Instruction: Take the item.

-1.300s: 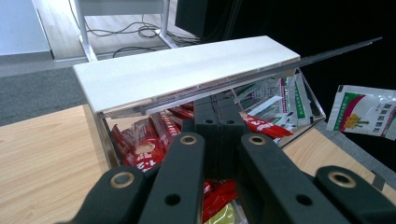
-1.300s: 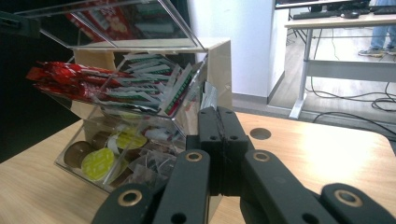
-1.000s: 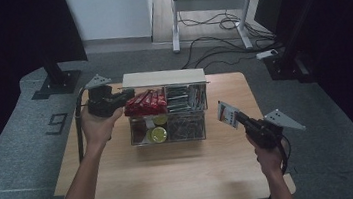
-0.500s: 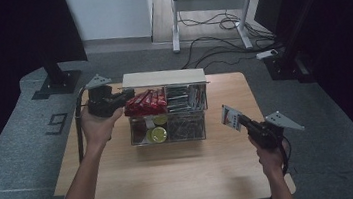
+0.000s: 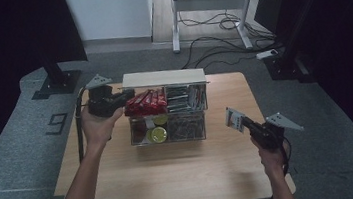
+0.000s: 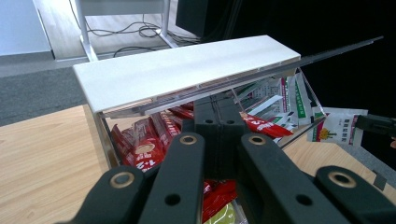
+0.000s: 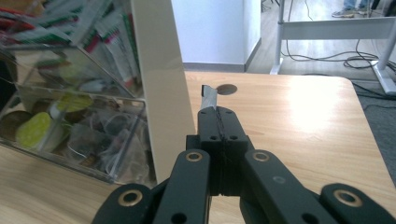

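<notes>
The right gripper point(image 5: 244, 123) has its jaws pressed together on a white sachet point(image 5: 234, 119), which sticks out past the fingertips, well apart from the clear organizer box point(image 5: 168, 111). The left gripper point(image 5: 123, 98) is clamped on a red packet point(image 6: 261, 126) lying just beyond its fingertips inside the box's upper compartment.

Organizer box point(image 5: 170, 130) sits mid-table point(image 5: 173, 180), lid point(image 5: 163, 77) raised at its far side. Left gripper point(image 5: 120, 100) at box's left edge by packets point(image 5: 145, 102); right gripper point(image 5: 240, 122) right of box, holding sachet point(image 5: 233, 119).
</notes>
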Action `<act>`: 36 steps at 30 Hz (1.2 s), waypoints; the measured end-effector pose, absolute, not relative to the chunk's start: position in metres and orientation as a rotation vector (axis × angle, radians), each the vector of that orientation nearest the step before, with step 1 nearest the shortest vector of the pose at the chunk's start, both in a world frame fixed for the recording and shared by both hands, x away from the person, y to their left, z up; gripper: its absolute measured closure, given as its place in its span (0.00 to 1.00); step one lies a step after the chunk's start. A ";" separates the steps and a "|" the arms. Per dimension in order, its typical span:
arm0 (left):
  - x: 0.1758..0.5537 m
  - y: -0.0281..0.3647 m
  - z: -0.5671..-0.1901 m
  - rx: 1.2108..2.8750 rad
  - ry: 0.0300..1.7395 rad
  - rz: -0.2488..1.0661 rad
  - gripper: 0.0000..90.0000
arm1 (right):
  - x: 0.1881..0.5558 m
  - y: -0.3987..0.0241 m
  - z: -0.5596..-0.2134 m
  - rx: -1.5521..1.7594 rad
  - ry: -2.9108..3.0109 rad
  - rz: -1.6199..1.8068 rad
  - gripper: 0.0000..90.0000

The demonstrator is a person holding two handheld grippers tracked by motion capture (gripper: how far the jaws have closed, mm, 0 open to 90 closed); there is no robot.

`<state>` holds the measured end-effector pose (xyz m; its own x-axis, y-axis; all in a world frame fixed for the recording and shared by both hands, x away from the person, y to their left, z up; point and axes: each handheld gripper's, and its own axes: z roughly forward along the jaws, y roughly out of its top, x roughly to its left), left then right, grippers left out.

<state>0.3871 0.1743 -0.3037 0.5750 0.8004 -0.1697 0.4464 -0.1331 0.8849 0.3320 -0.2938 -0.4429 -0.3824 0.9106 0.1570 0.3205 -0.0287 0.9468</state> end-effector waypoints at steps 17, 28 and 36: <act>0.387 0.173 -0.304 1.771 1.028 0.427 1.00 | 0.339 -0.306 -0.470 1.374 1.726 1.371 1.00; 0.387 0.173 -0.304 1.771 1.028 0.427 1.00 | 0.345 -0.312 -0.486 1.420 1.736 1.322 1.00; 0.387 0.173 -0.305 1.770 1.027 0.424 1.00 | 0.350 -0.315 -0.500 1.458 1.758 1.278 1.00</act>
<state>0.3875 0.1725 -0.3046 0.5773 0.7987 -0.1698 0.4463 -0.1345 0.8847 0.3502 -0.3153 -0.5001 -0.2865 0.9427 0.1710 0.4538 -0.0237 0.8908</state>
